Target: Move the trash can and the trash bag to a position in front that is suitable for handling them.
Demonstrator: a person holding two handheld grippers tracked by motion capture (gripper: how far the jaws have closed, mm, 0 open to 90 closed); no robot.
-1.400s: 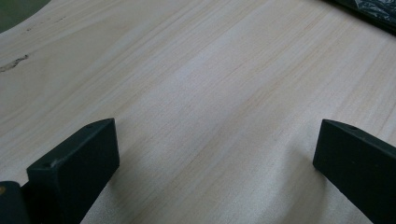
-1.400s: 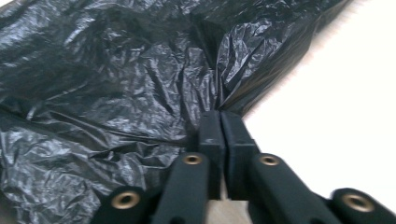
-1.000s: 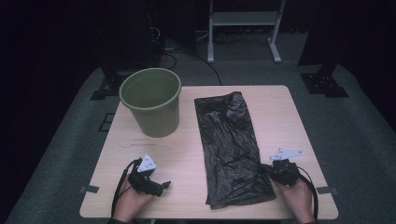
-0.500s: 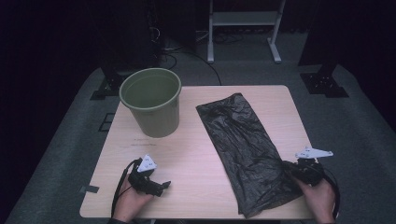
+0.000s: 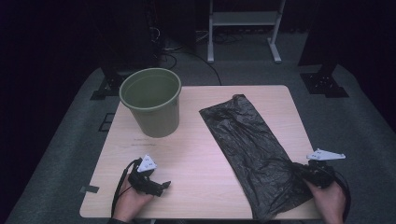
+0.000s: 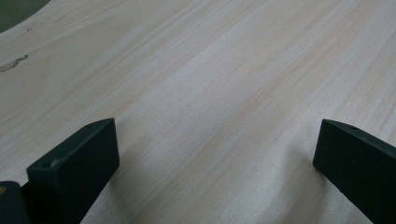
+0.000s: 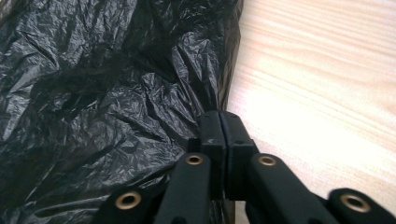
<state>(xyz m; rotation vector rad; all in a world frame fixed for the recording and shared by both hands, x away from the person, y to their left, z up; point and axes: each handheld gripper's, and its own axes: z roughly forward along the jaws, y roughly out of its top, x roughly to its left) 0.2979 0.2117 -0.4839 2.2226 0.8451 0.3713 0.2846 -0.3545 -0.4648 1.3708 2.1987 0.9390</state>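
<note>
**Two grippers at the counter, one clamped on a black bag**

Two hand-held grippers sit near the person's edge of the pale wooden counter [image 5: 205,154]. The right gripper [image 5: 299,170], at the near right corner in the high view, has its fingers [image 7: 211,133] clenched together on the edge of a black plastic bag [image 5: 252,149]; in the right gripper view the crinkled film gathers into folds that run straight into the closed tips, with bare wood just beside them on the other side. The hand holding it lies at the counter's front edge, and the grey three-cornered plate on top of the gripper points outward past the counter's side.

From that pinched corner the bag lies flat and wrinkled, stretching diagonally across the right half of the counter, its far end toward the middle of the back edge. Its near end bunches up and reaches the front edge of the counter.

The left gripper [image 5: 156,185] rests on the counter near the front left, well apart from the bag. Its fingers [image 6: 74,163] are released and spread wide, with bare wood between them.

An olive-green bucket [image 5: 152,100] stands upright on the far left part of the counter, its mouth open upward, apart from both the bag and the grippers.
</note>
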